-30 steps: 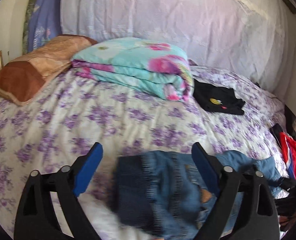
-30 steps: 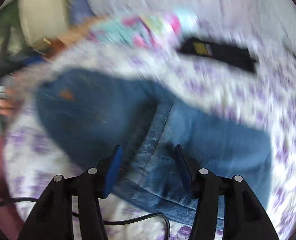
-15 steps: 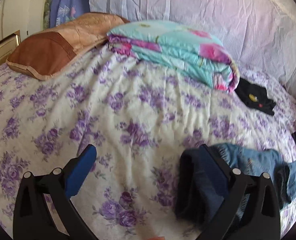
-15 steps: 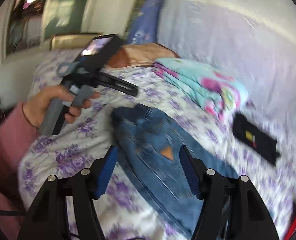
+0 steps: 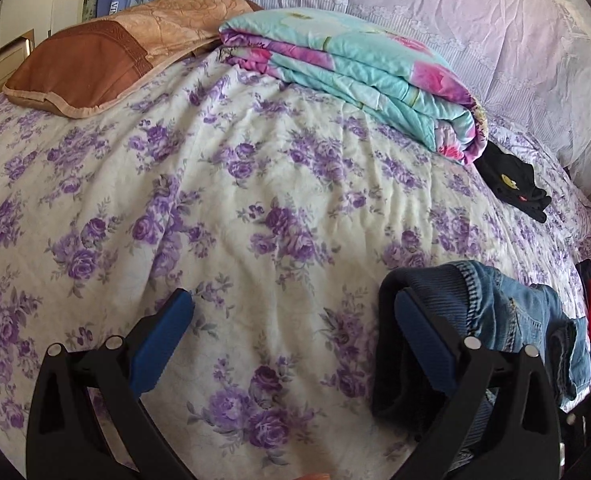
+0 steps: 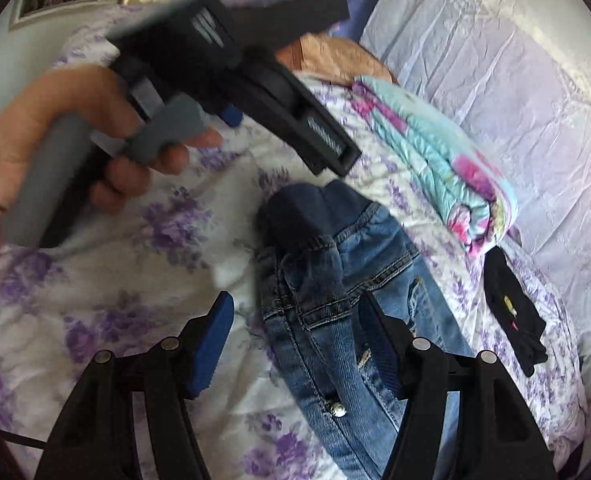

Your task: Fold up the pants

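My left gripper [image 5: 291, 320] stands spread wide above the flowered bedspread [image 5: 255, 168]; its jaws have just been opening and nothing is pinched between them, though the dark ribbed waistband of the jeans [image 5: 495, 312] lies bunched against the outside of my right-hand blue pad. In the right wrist view that same left gripper [image 6: 231, 64] hangs over the bed, held by my left hand [image 6: 55, 132] wrapped round its grey handle. My right gripper [image 6: 299, 332] has also just been opening, and now it straddles the jeans [image 6: 335, 280] without its pads pressing on them: the crumpled waistband end and the denim below it run up between my two blue fingers, the left pad clear of the cloth over the bedspread, the right pad close along the denim. The jeans lie in a rumpled strip near the edge of the bed, waistband towards the middle. Farther back sit a folded turquoise-and-pink quilt [image 5: 355, 76], a brown pillow [image 5: 95, 56] beside it, and a small black garment [image 5: 511, 188] near the quilt's end.
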